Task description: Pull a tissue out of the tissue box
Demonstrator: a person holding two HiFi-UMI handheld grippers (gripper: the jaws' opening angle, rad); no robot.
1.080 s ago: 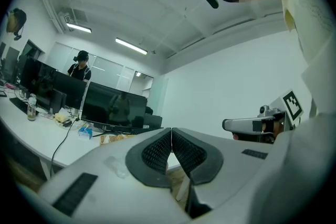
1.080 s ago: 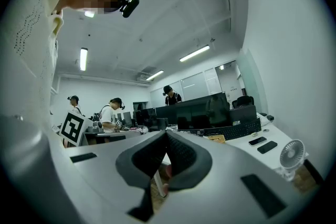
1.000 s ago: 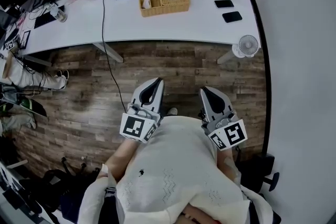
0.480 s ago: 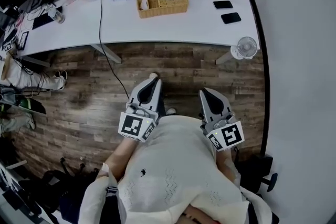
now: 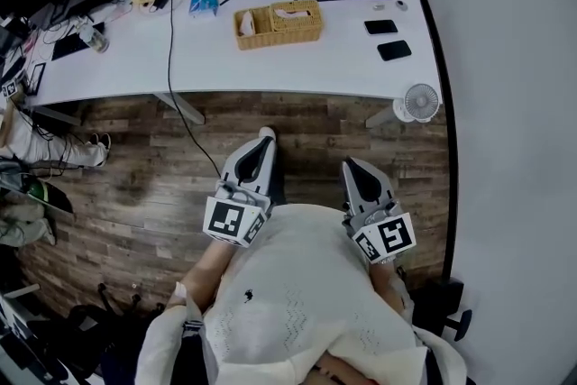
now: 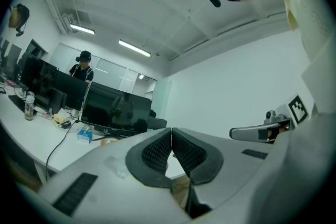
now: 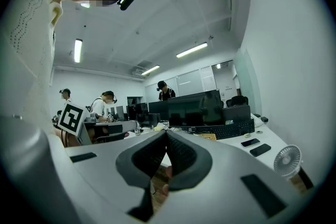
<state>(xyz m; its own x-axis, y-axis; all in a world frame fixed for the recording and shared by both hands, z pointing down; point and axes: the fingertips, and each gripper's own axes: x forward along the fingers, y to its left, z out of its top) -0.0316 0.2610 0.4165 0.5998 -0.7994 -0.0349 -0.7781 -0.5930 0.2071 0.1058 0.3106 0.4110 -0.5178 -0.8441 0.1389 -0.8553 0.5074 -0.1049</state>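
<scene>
1. The left gripper (image 5: 264, 138) is at lower centre of the head view, with its jaws pressed together and nothing between them.
2. The right gripper (image 5: 348, 167) is beside it, toward the right, and its jaws are also closed and empty.
3. Both are over the wooden floor (image 5: 315, 122), well apart from the white desk (image 5: 270, 59).
4. The tissue box (image 5: 296, 13) stands at upper centre on the desk, forming the right half of a woven basket (image 5: 254, 24).
5. Two phones (image 5: 381, 26) lie to its right, and a small fan (image 5: 416, 102) is near the desk's lower right corner.

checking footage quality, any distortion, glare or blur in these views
Head view: fisheye curves the desk edge, even light, sharp. Left gripper view: heavy fisheye, black corners, bright ceiling lights. Right gripper view: same warp, dark rim, fan clear.
</scene>
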